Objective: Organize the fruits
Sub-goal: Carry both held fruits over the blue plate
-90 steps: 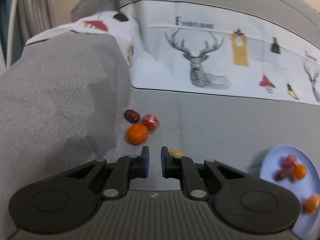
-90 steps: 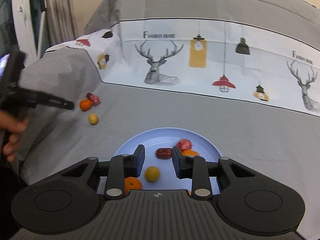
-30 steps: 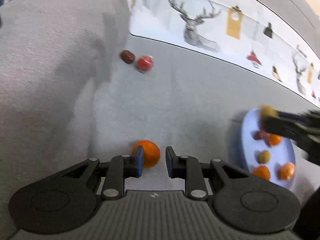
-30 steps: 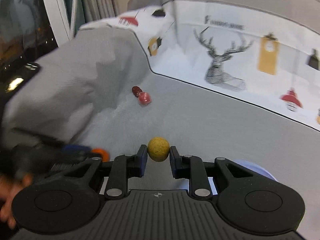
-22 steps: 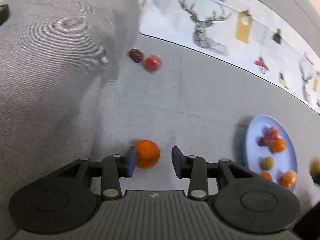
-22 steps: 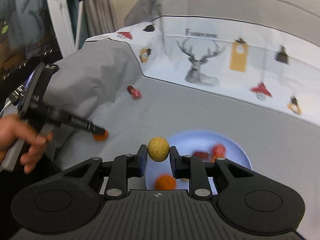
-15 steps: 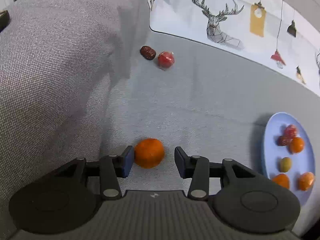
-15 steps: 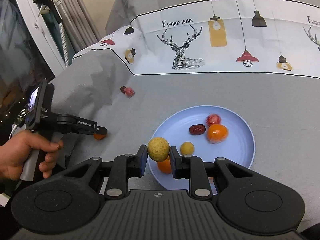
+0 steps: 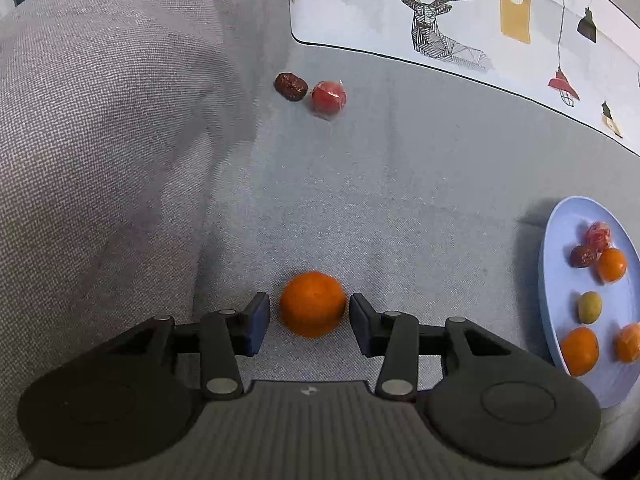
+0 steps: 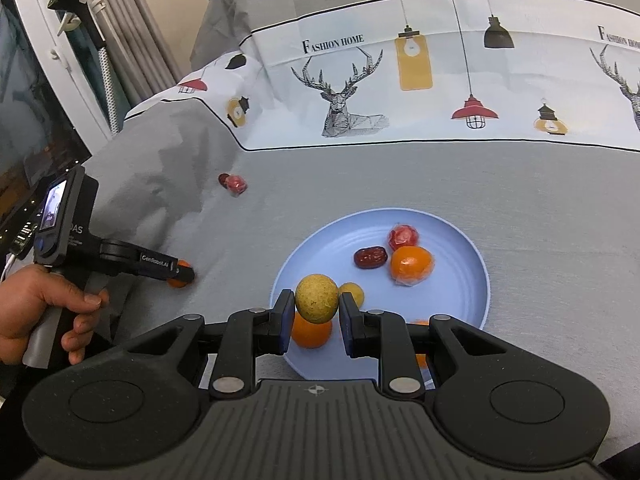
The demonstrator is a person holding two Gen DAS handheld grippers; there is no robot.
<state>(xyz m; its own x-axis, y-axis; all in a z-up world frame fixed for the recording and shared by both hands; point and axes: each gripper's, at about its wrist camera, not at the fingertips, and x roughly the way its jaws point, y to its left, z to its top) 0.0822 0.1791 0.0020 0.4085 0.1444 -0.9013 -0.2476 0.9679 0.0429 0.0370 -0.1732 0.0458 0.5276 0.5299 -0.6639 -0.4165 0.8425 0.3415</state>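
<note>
My left gripper (image 9: pixel 309 314) is open, with one finger on each side of an orange (image 9: pixel 312 304) that lies on the grey cloth; neither pad touches it. The right wrist view shows that same gripper (image 10: pixel 182 273) held in a person's hand. My right gripper (image 10: pixel 316 308) is shut on a round yellow fruit (image 10: pixel 316 298), held above the near left part of the blue plate (image 10: pixel 460 280). On the plate lie a date (image 10: pixel 370 258), a red wrapped fruit (image 10: pixel 403 237), oranges (image 10: pixel 412 266) and a small yellow fruit (image 10: pixel 354 292).
A dark date (image 9: pixel 291 86) and a red wrapped fruit (image 9: pixel 328 97) lie together further off on the cloth, at the foot of a raised grey fold (image 9: pixel 100 140). A deer-and-lamp printed band (image 10: pixel 400 92) runs across the back. Curtains and a window frame (image 10: pixel 80 60) stand at the left.
My left gripper's jaws have spread wider around the orange and tilted more downward. My right gripper has carried the yellow fruit sideways to above the plate and rolled level.
</note>
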